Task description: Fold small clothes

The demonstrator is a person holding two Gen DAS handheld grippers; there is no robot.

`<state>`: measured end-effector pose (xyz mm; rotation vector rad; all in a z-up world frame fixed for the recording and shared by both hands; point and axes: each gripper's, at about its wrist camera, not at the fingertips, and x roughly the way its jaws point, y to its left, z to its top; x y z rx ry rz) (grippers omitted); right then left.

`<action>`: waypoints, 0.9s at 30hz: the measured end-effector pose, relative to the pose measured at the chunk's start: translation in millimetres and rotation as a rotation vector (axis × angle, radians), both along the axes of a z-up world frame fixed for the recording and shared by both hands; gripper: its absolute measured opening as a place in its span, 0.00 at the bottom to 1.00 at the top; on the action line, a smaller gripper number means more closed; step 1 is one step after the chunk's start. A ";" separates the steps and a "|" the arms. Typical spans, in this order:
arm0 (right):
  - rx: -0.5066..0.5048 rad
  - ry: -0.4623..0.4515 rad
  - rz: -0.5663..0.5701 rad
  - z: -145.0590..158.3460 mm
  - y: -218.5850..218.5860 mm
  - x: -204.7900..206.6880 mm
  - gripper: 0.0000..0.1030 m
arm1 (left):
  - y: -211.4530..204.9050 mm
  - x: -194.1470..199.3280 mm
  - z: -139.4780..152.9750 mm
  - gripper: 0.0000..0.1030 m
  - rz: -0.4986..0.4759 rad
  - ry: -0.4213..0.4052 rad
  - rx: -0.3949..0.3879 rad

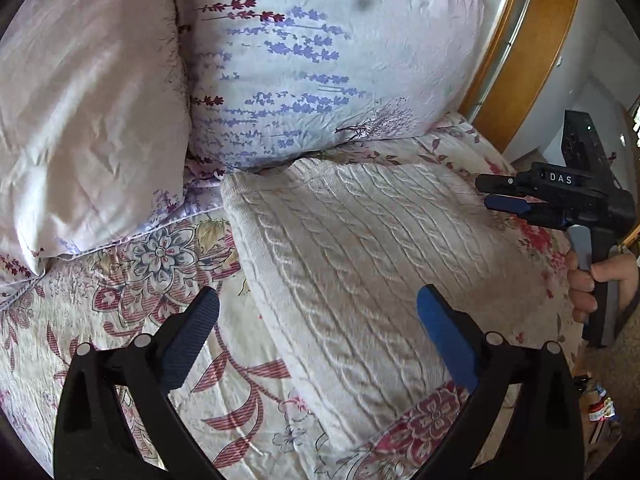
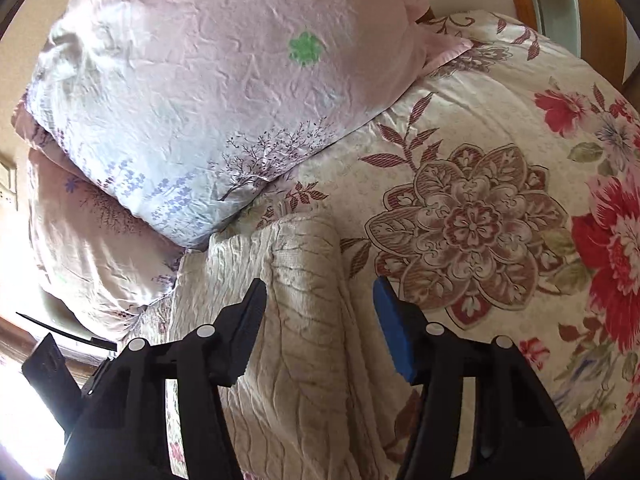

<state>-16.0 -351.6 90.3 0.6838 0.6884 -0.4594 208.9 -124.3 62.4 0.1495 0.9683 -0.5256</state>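
A cream cable-knit garment lies flat on the floral bedspread, its far edge against the pillows. My left gripper is open and empty, hovering over the garment's near left part. My right gripper shows at the garment's right edge in the left wrist view, a hand holding its handle. In the right wrist view the right gripper is open, above a folded strip of the garment that runs between its fingers.
A lavender-print pillow and a pale pink pillow lie at the head of the bed. A wooden headboard curves at the right. The bedspread extends to the right of the garment.
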 end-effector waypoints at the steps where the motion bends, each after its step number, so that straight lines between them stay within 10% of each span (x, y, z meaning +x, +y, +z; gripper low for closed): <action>1: -0.001 0.020 0.004 -3.1 -1.3 7.0 0.53 | -8.5 4.5 -3.2 0.97 0.014 0.013 0.029; 6: 0.054 0.057 0.016 -18.8 -3.6 21.0 0.28 | -32.7 8.3 -17.0 0.97 0.051 0.010 0.176; 12: -0.007 0.024 0.042 -11.2 2.1 20.1 0.11 | -35.3 12.6 -27.2 0.97 0.049 0.050 0.180; 23: -0.016 0.048 0.036 -13.2 0.5 24.0 0.12 | -37.0 16.4 -35.1 0.98 0.050 0.072 0.178; 27: 0.000 0.069 0.002 -14.8 -4.2 21.6 0.37 | -37.9 15.6 -37.1 0.98 0.050 0.075 0.180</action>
